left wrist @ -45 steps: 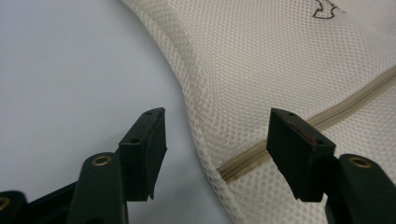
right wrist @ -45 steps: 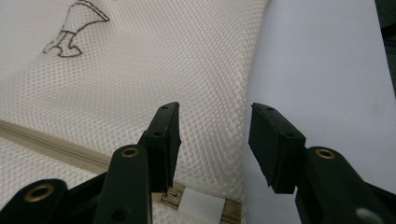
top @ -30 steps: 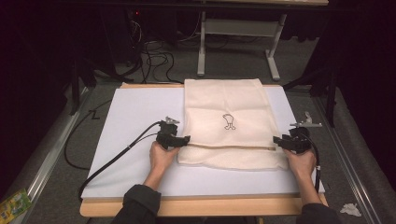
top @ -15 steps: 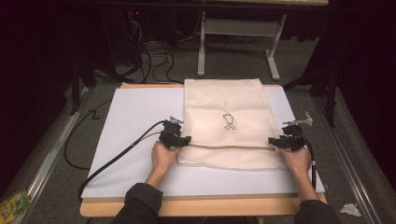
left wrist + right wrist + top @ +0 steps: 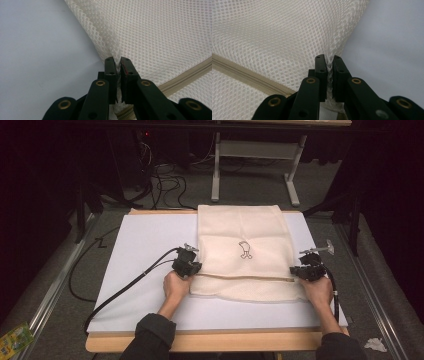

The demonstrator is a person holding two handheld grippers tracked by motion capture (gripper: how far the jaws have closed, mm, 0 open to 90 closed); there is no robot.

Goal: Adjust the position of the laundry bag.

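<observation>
1. One cream mesh bag (image 5: 243,252) lies flat on the white board (image 5: 145,245), right of centre, its long axis running away from the person; one zipper (image 5: 240,277) crosses it near the close end.
2. The left gripper (image 5: 189,268) has just closed, pinching the bag's left edge.
3. The right gripper (image 5: 302,271) has likewise just closed, pinching the right edge.
4. Two hands, two grippers.

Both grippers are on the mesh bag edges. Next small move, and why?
Probably lift both hands together a little. The left gripper and right gripper have just closed on the mesh bag, each pinching a side edge by the zipper. The bag lies flat on the white board, so an even lift should raise it.
</observation>
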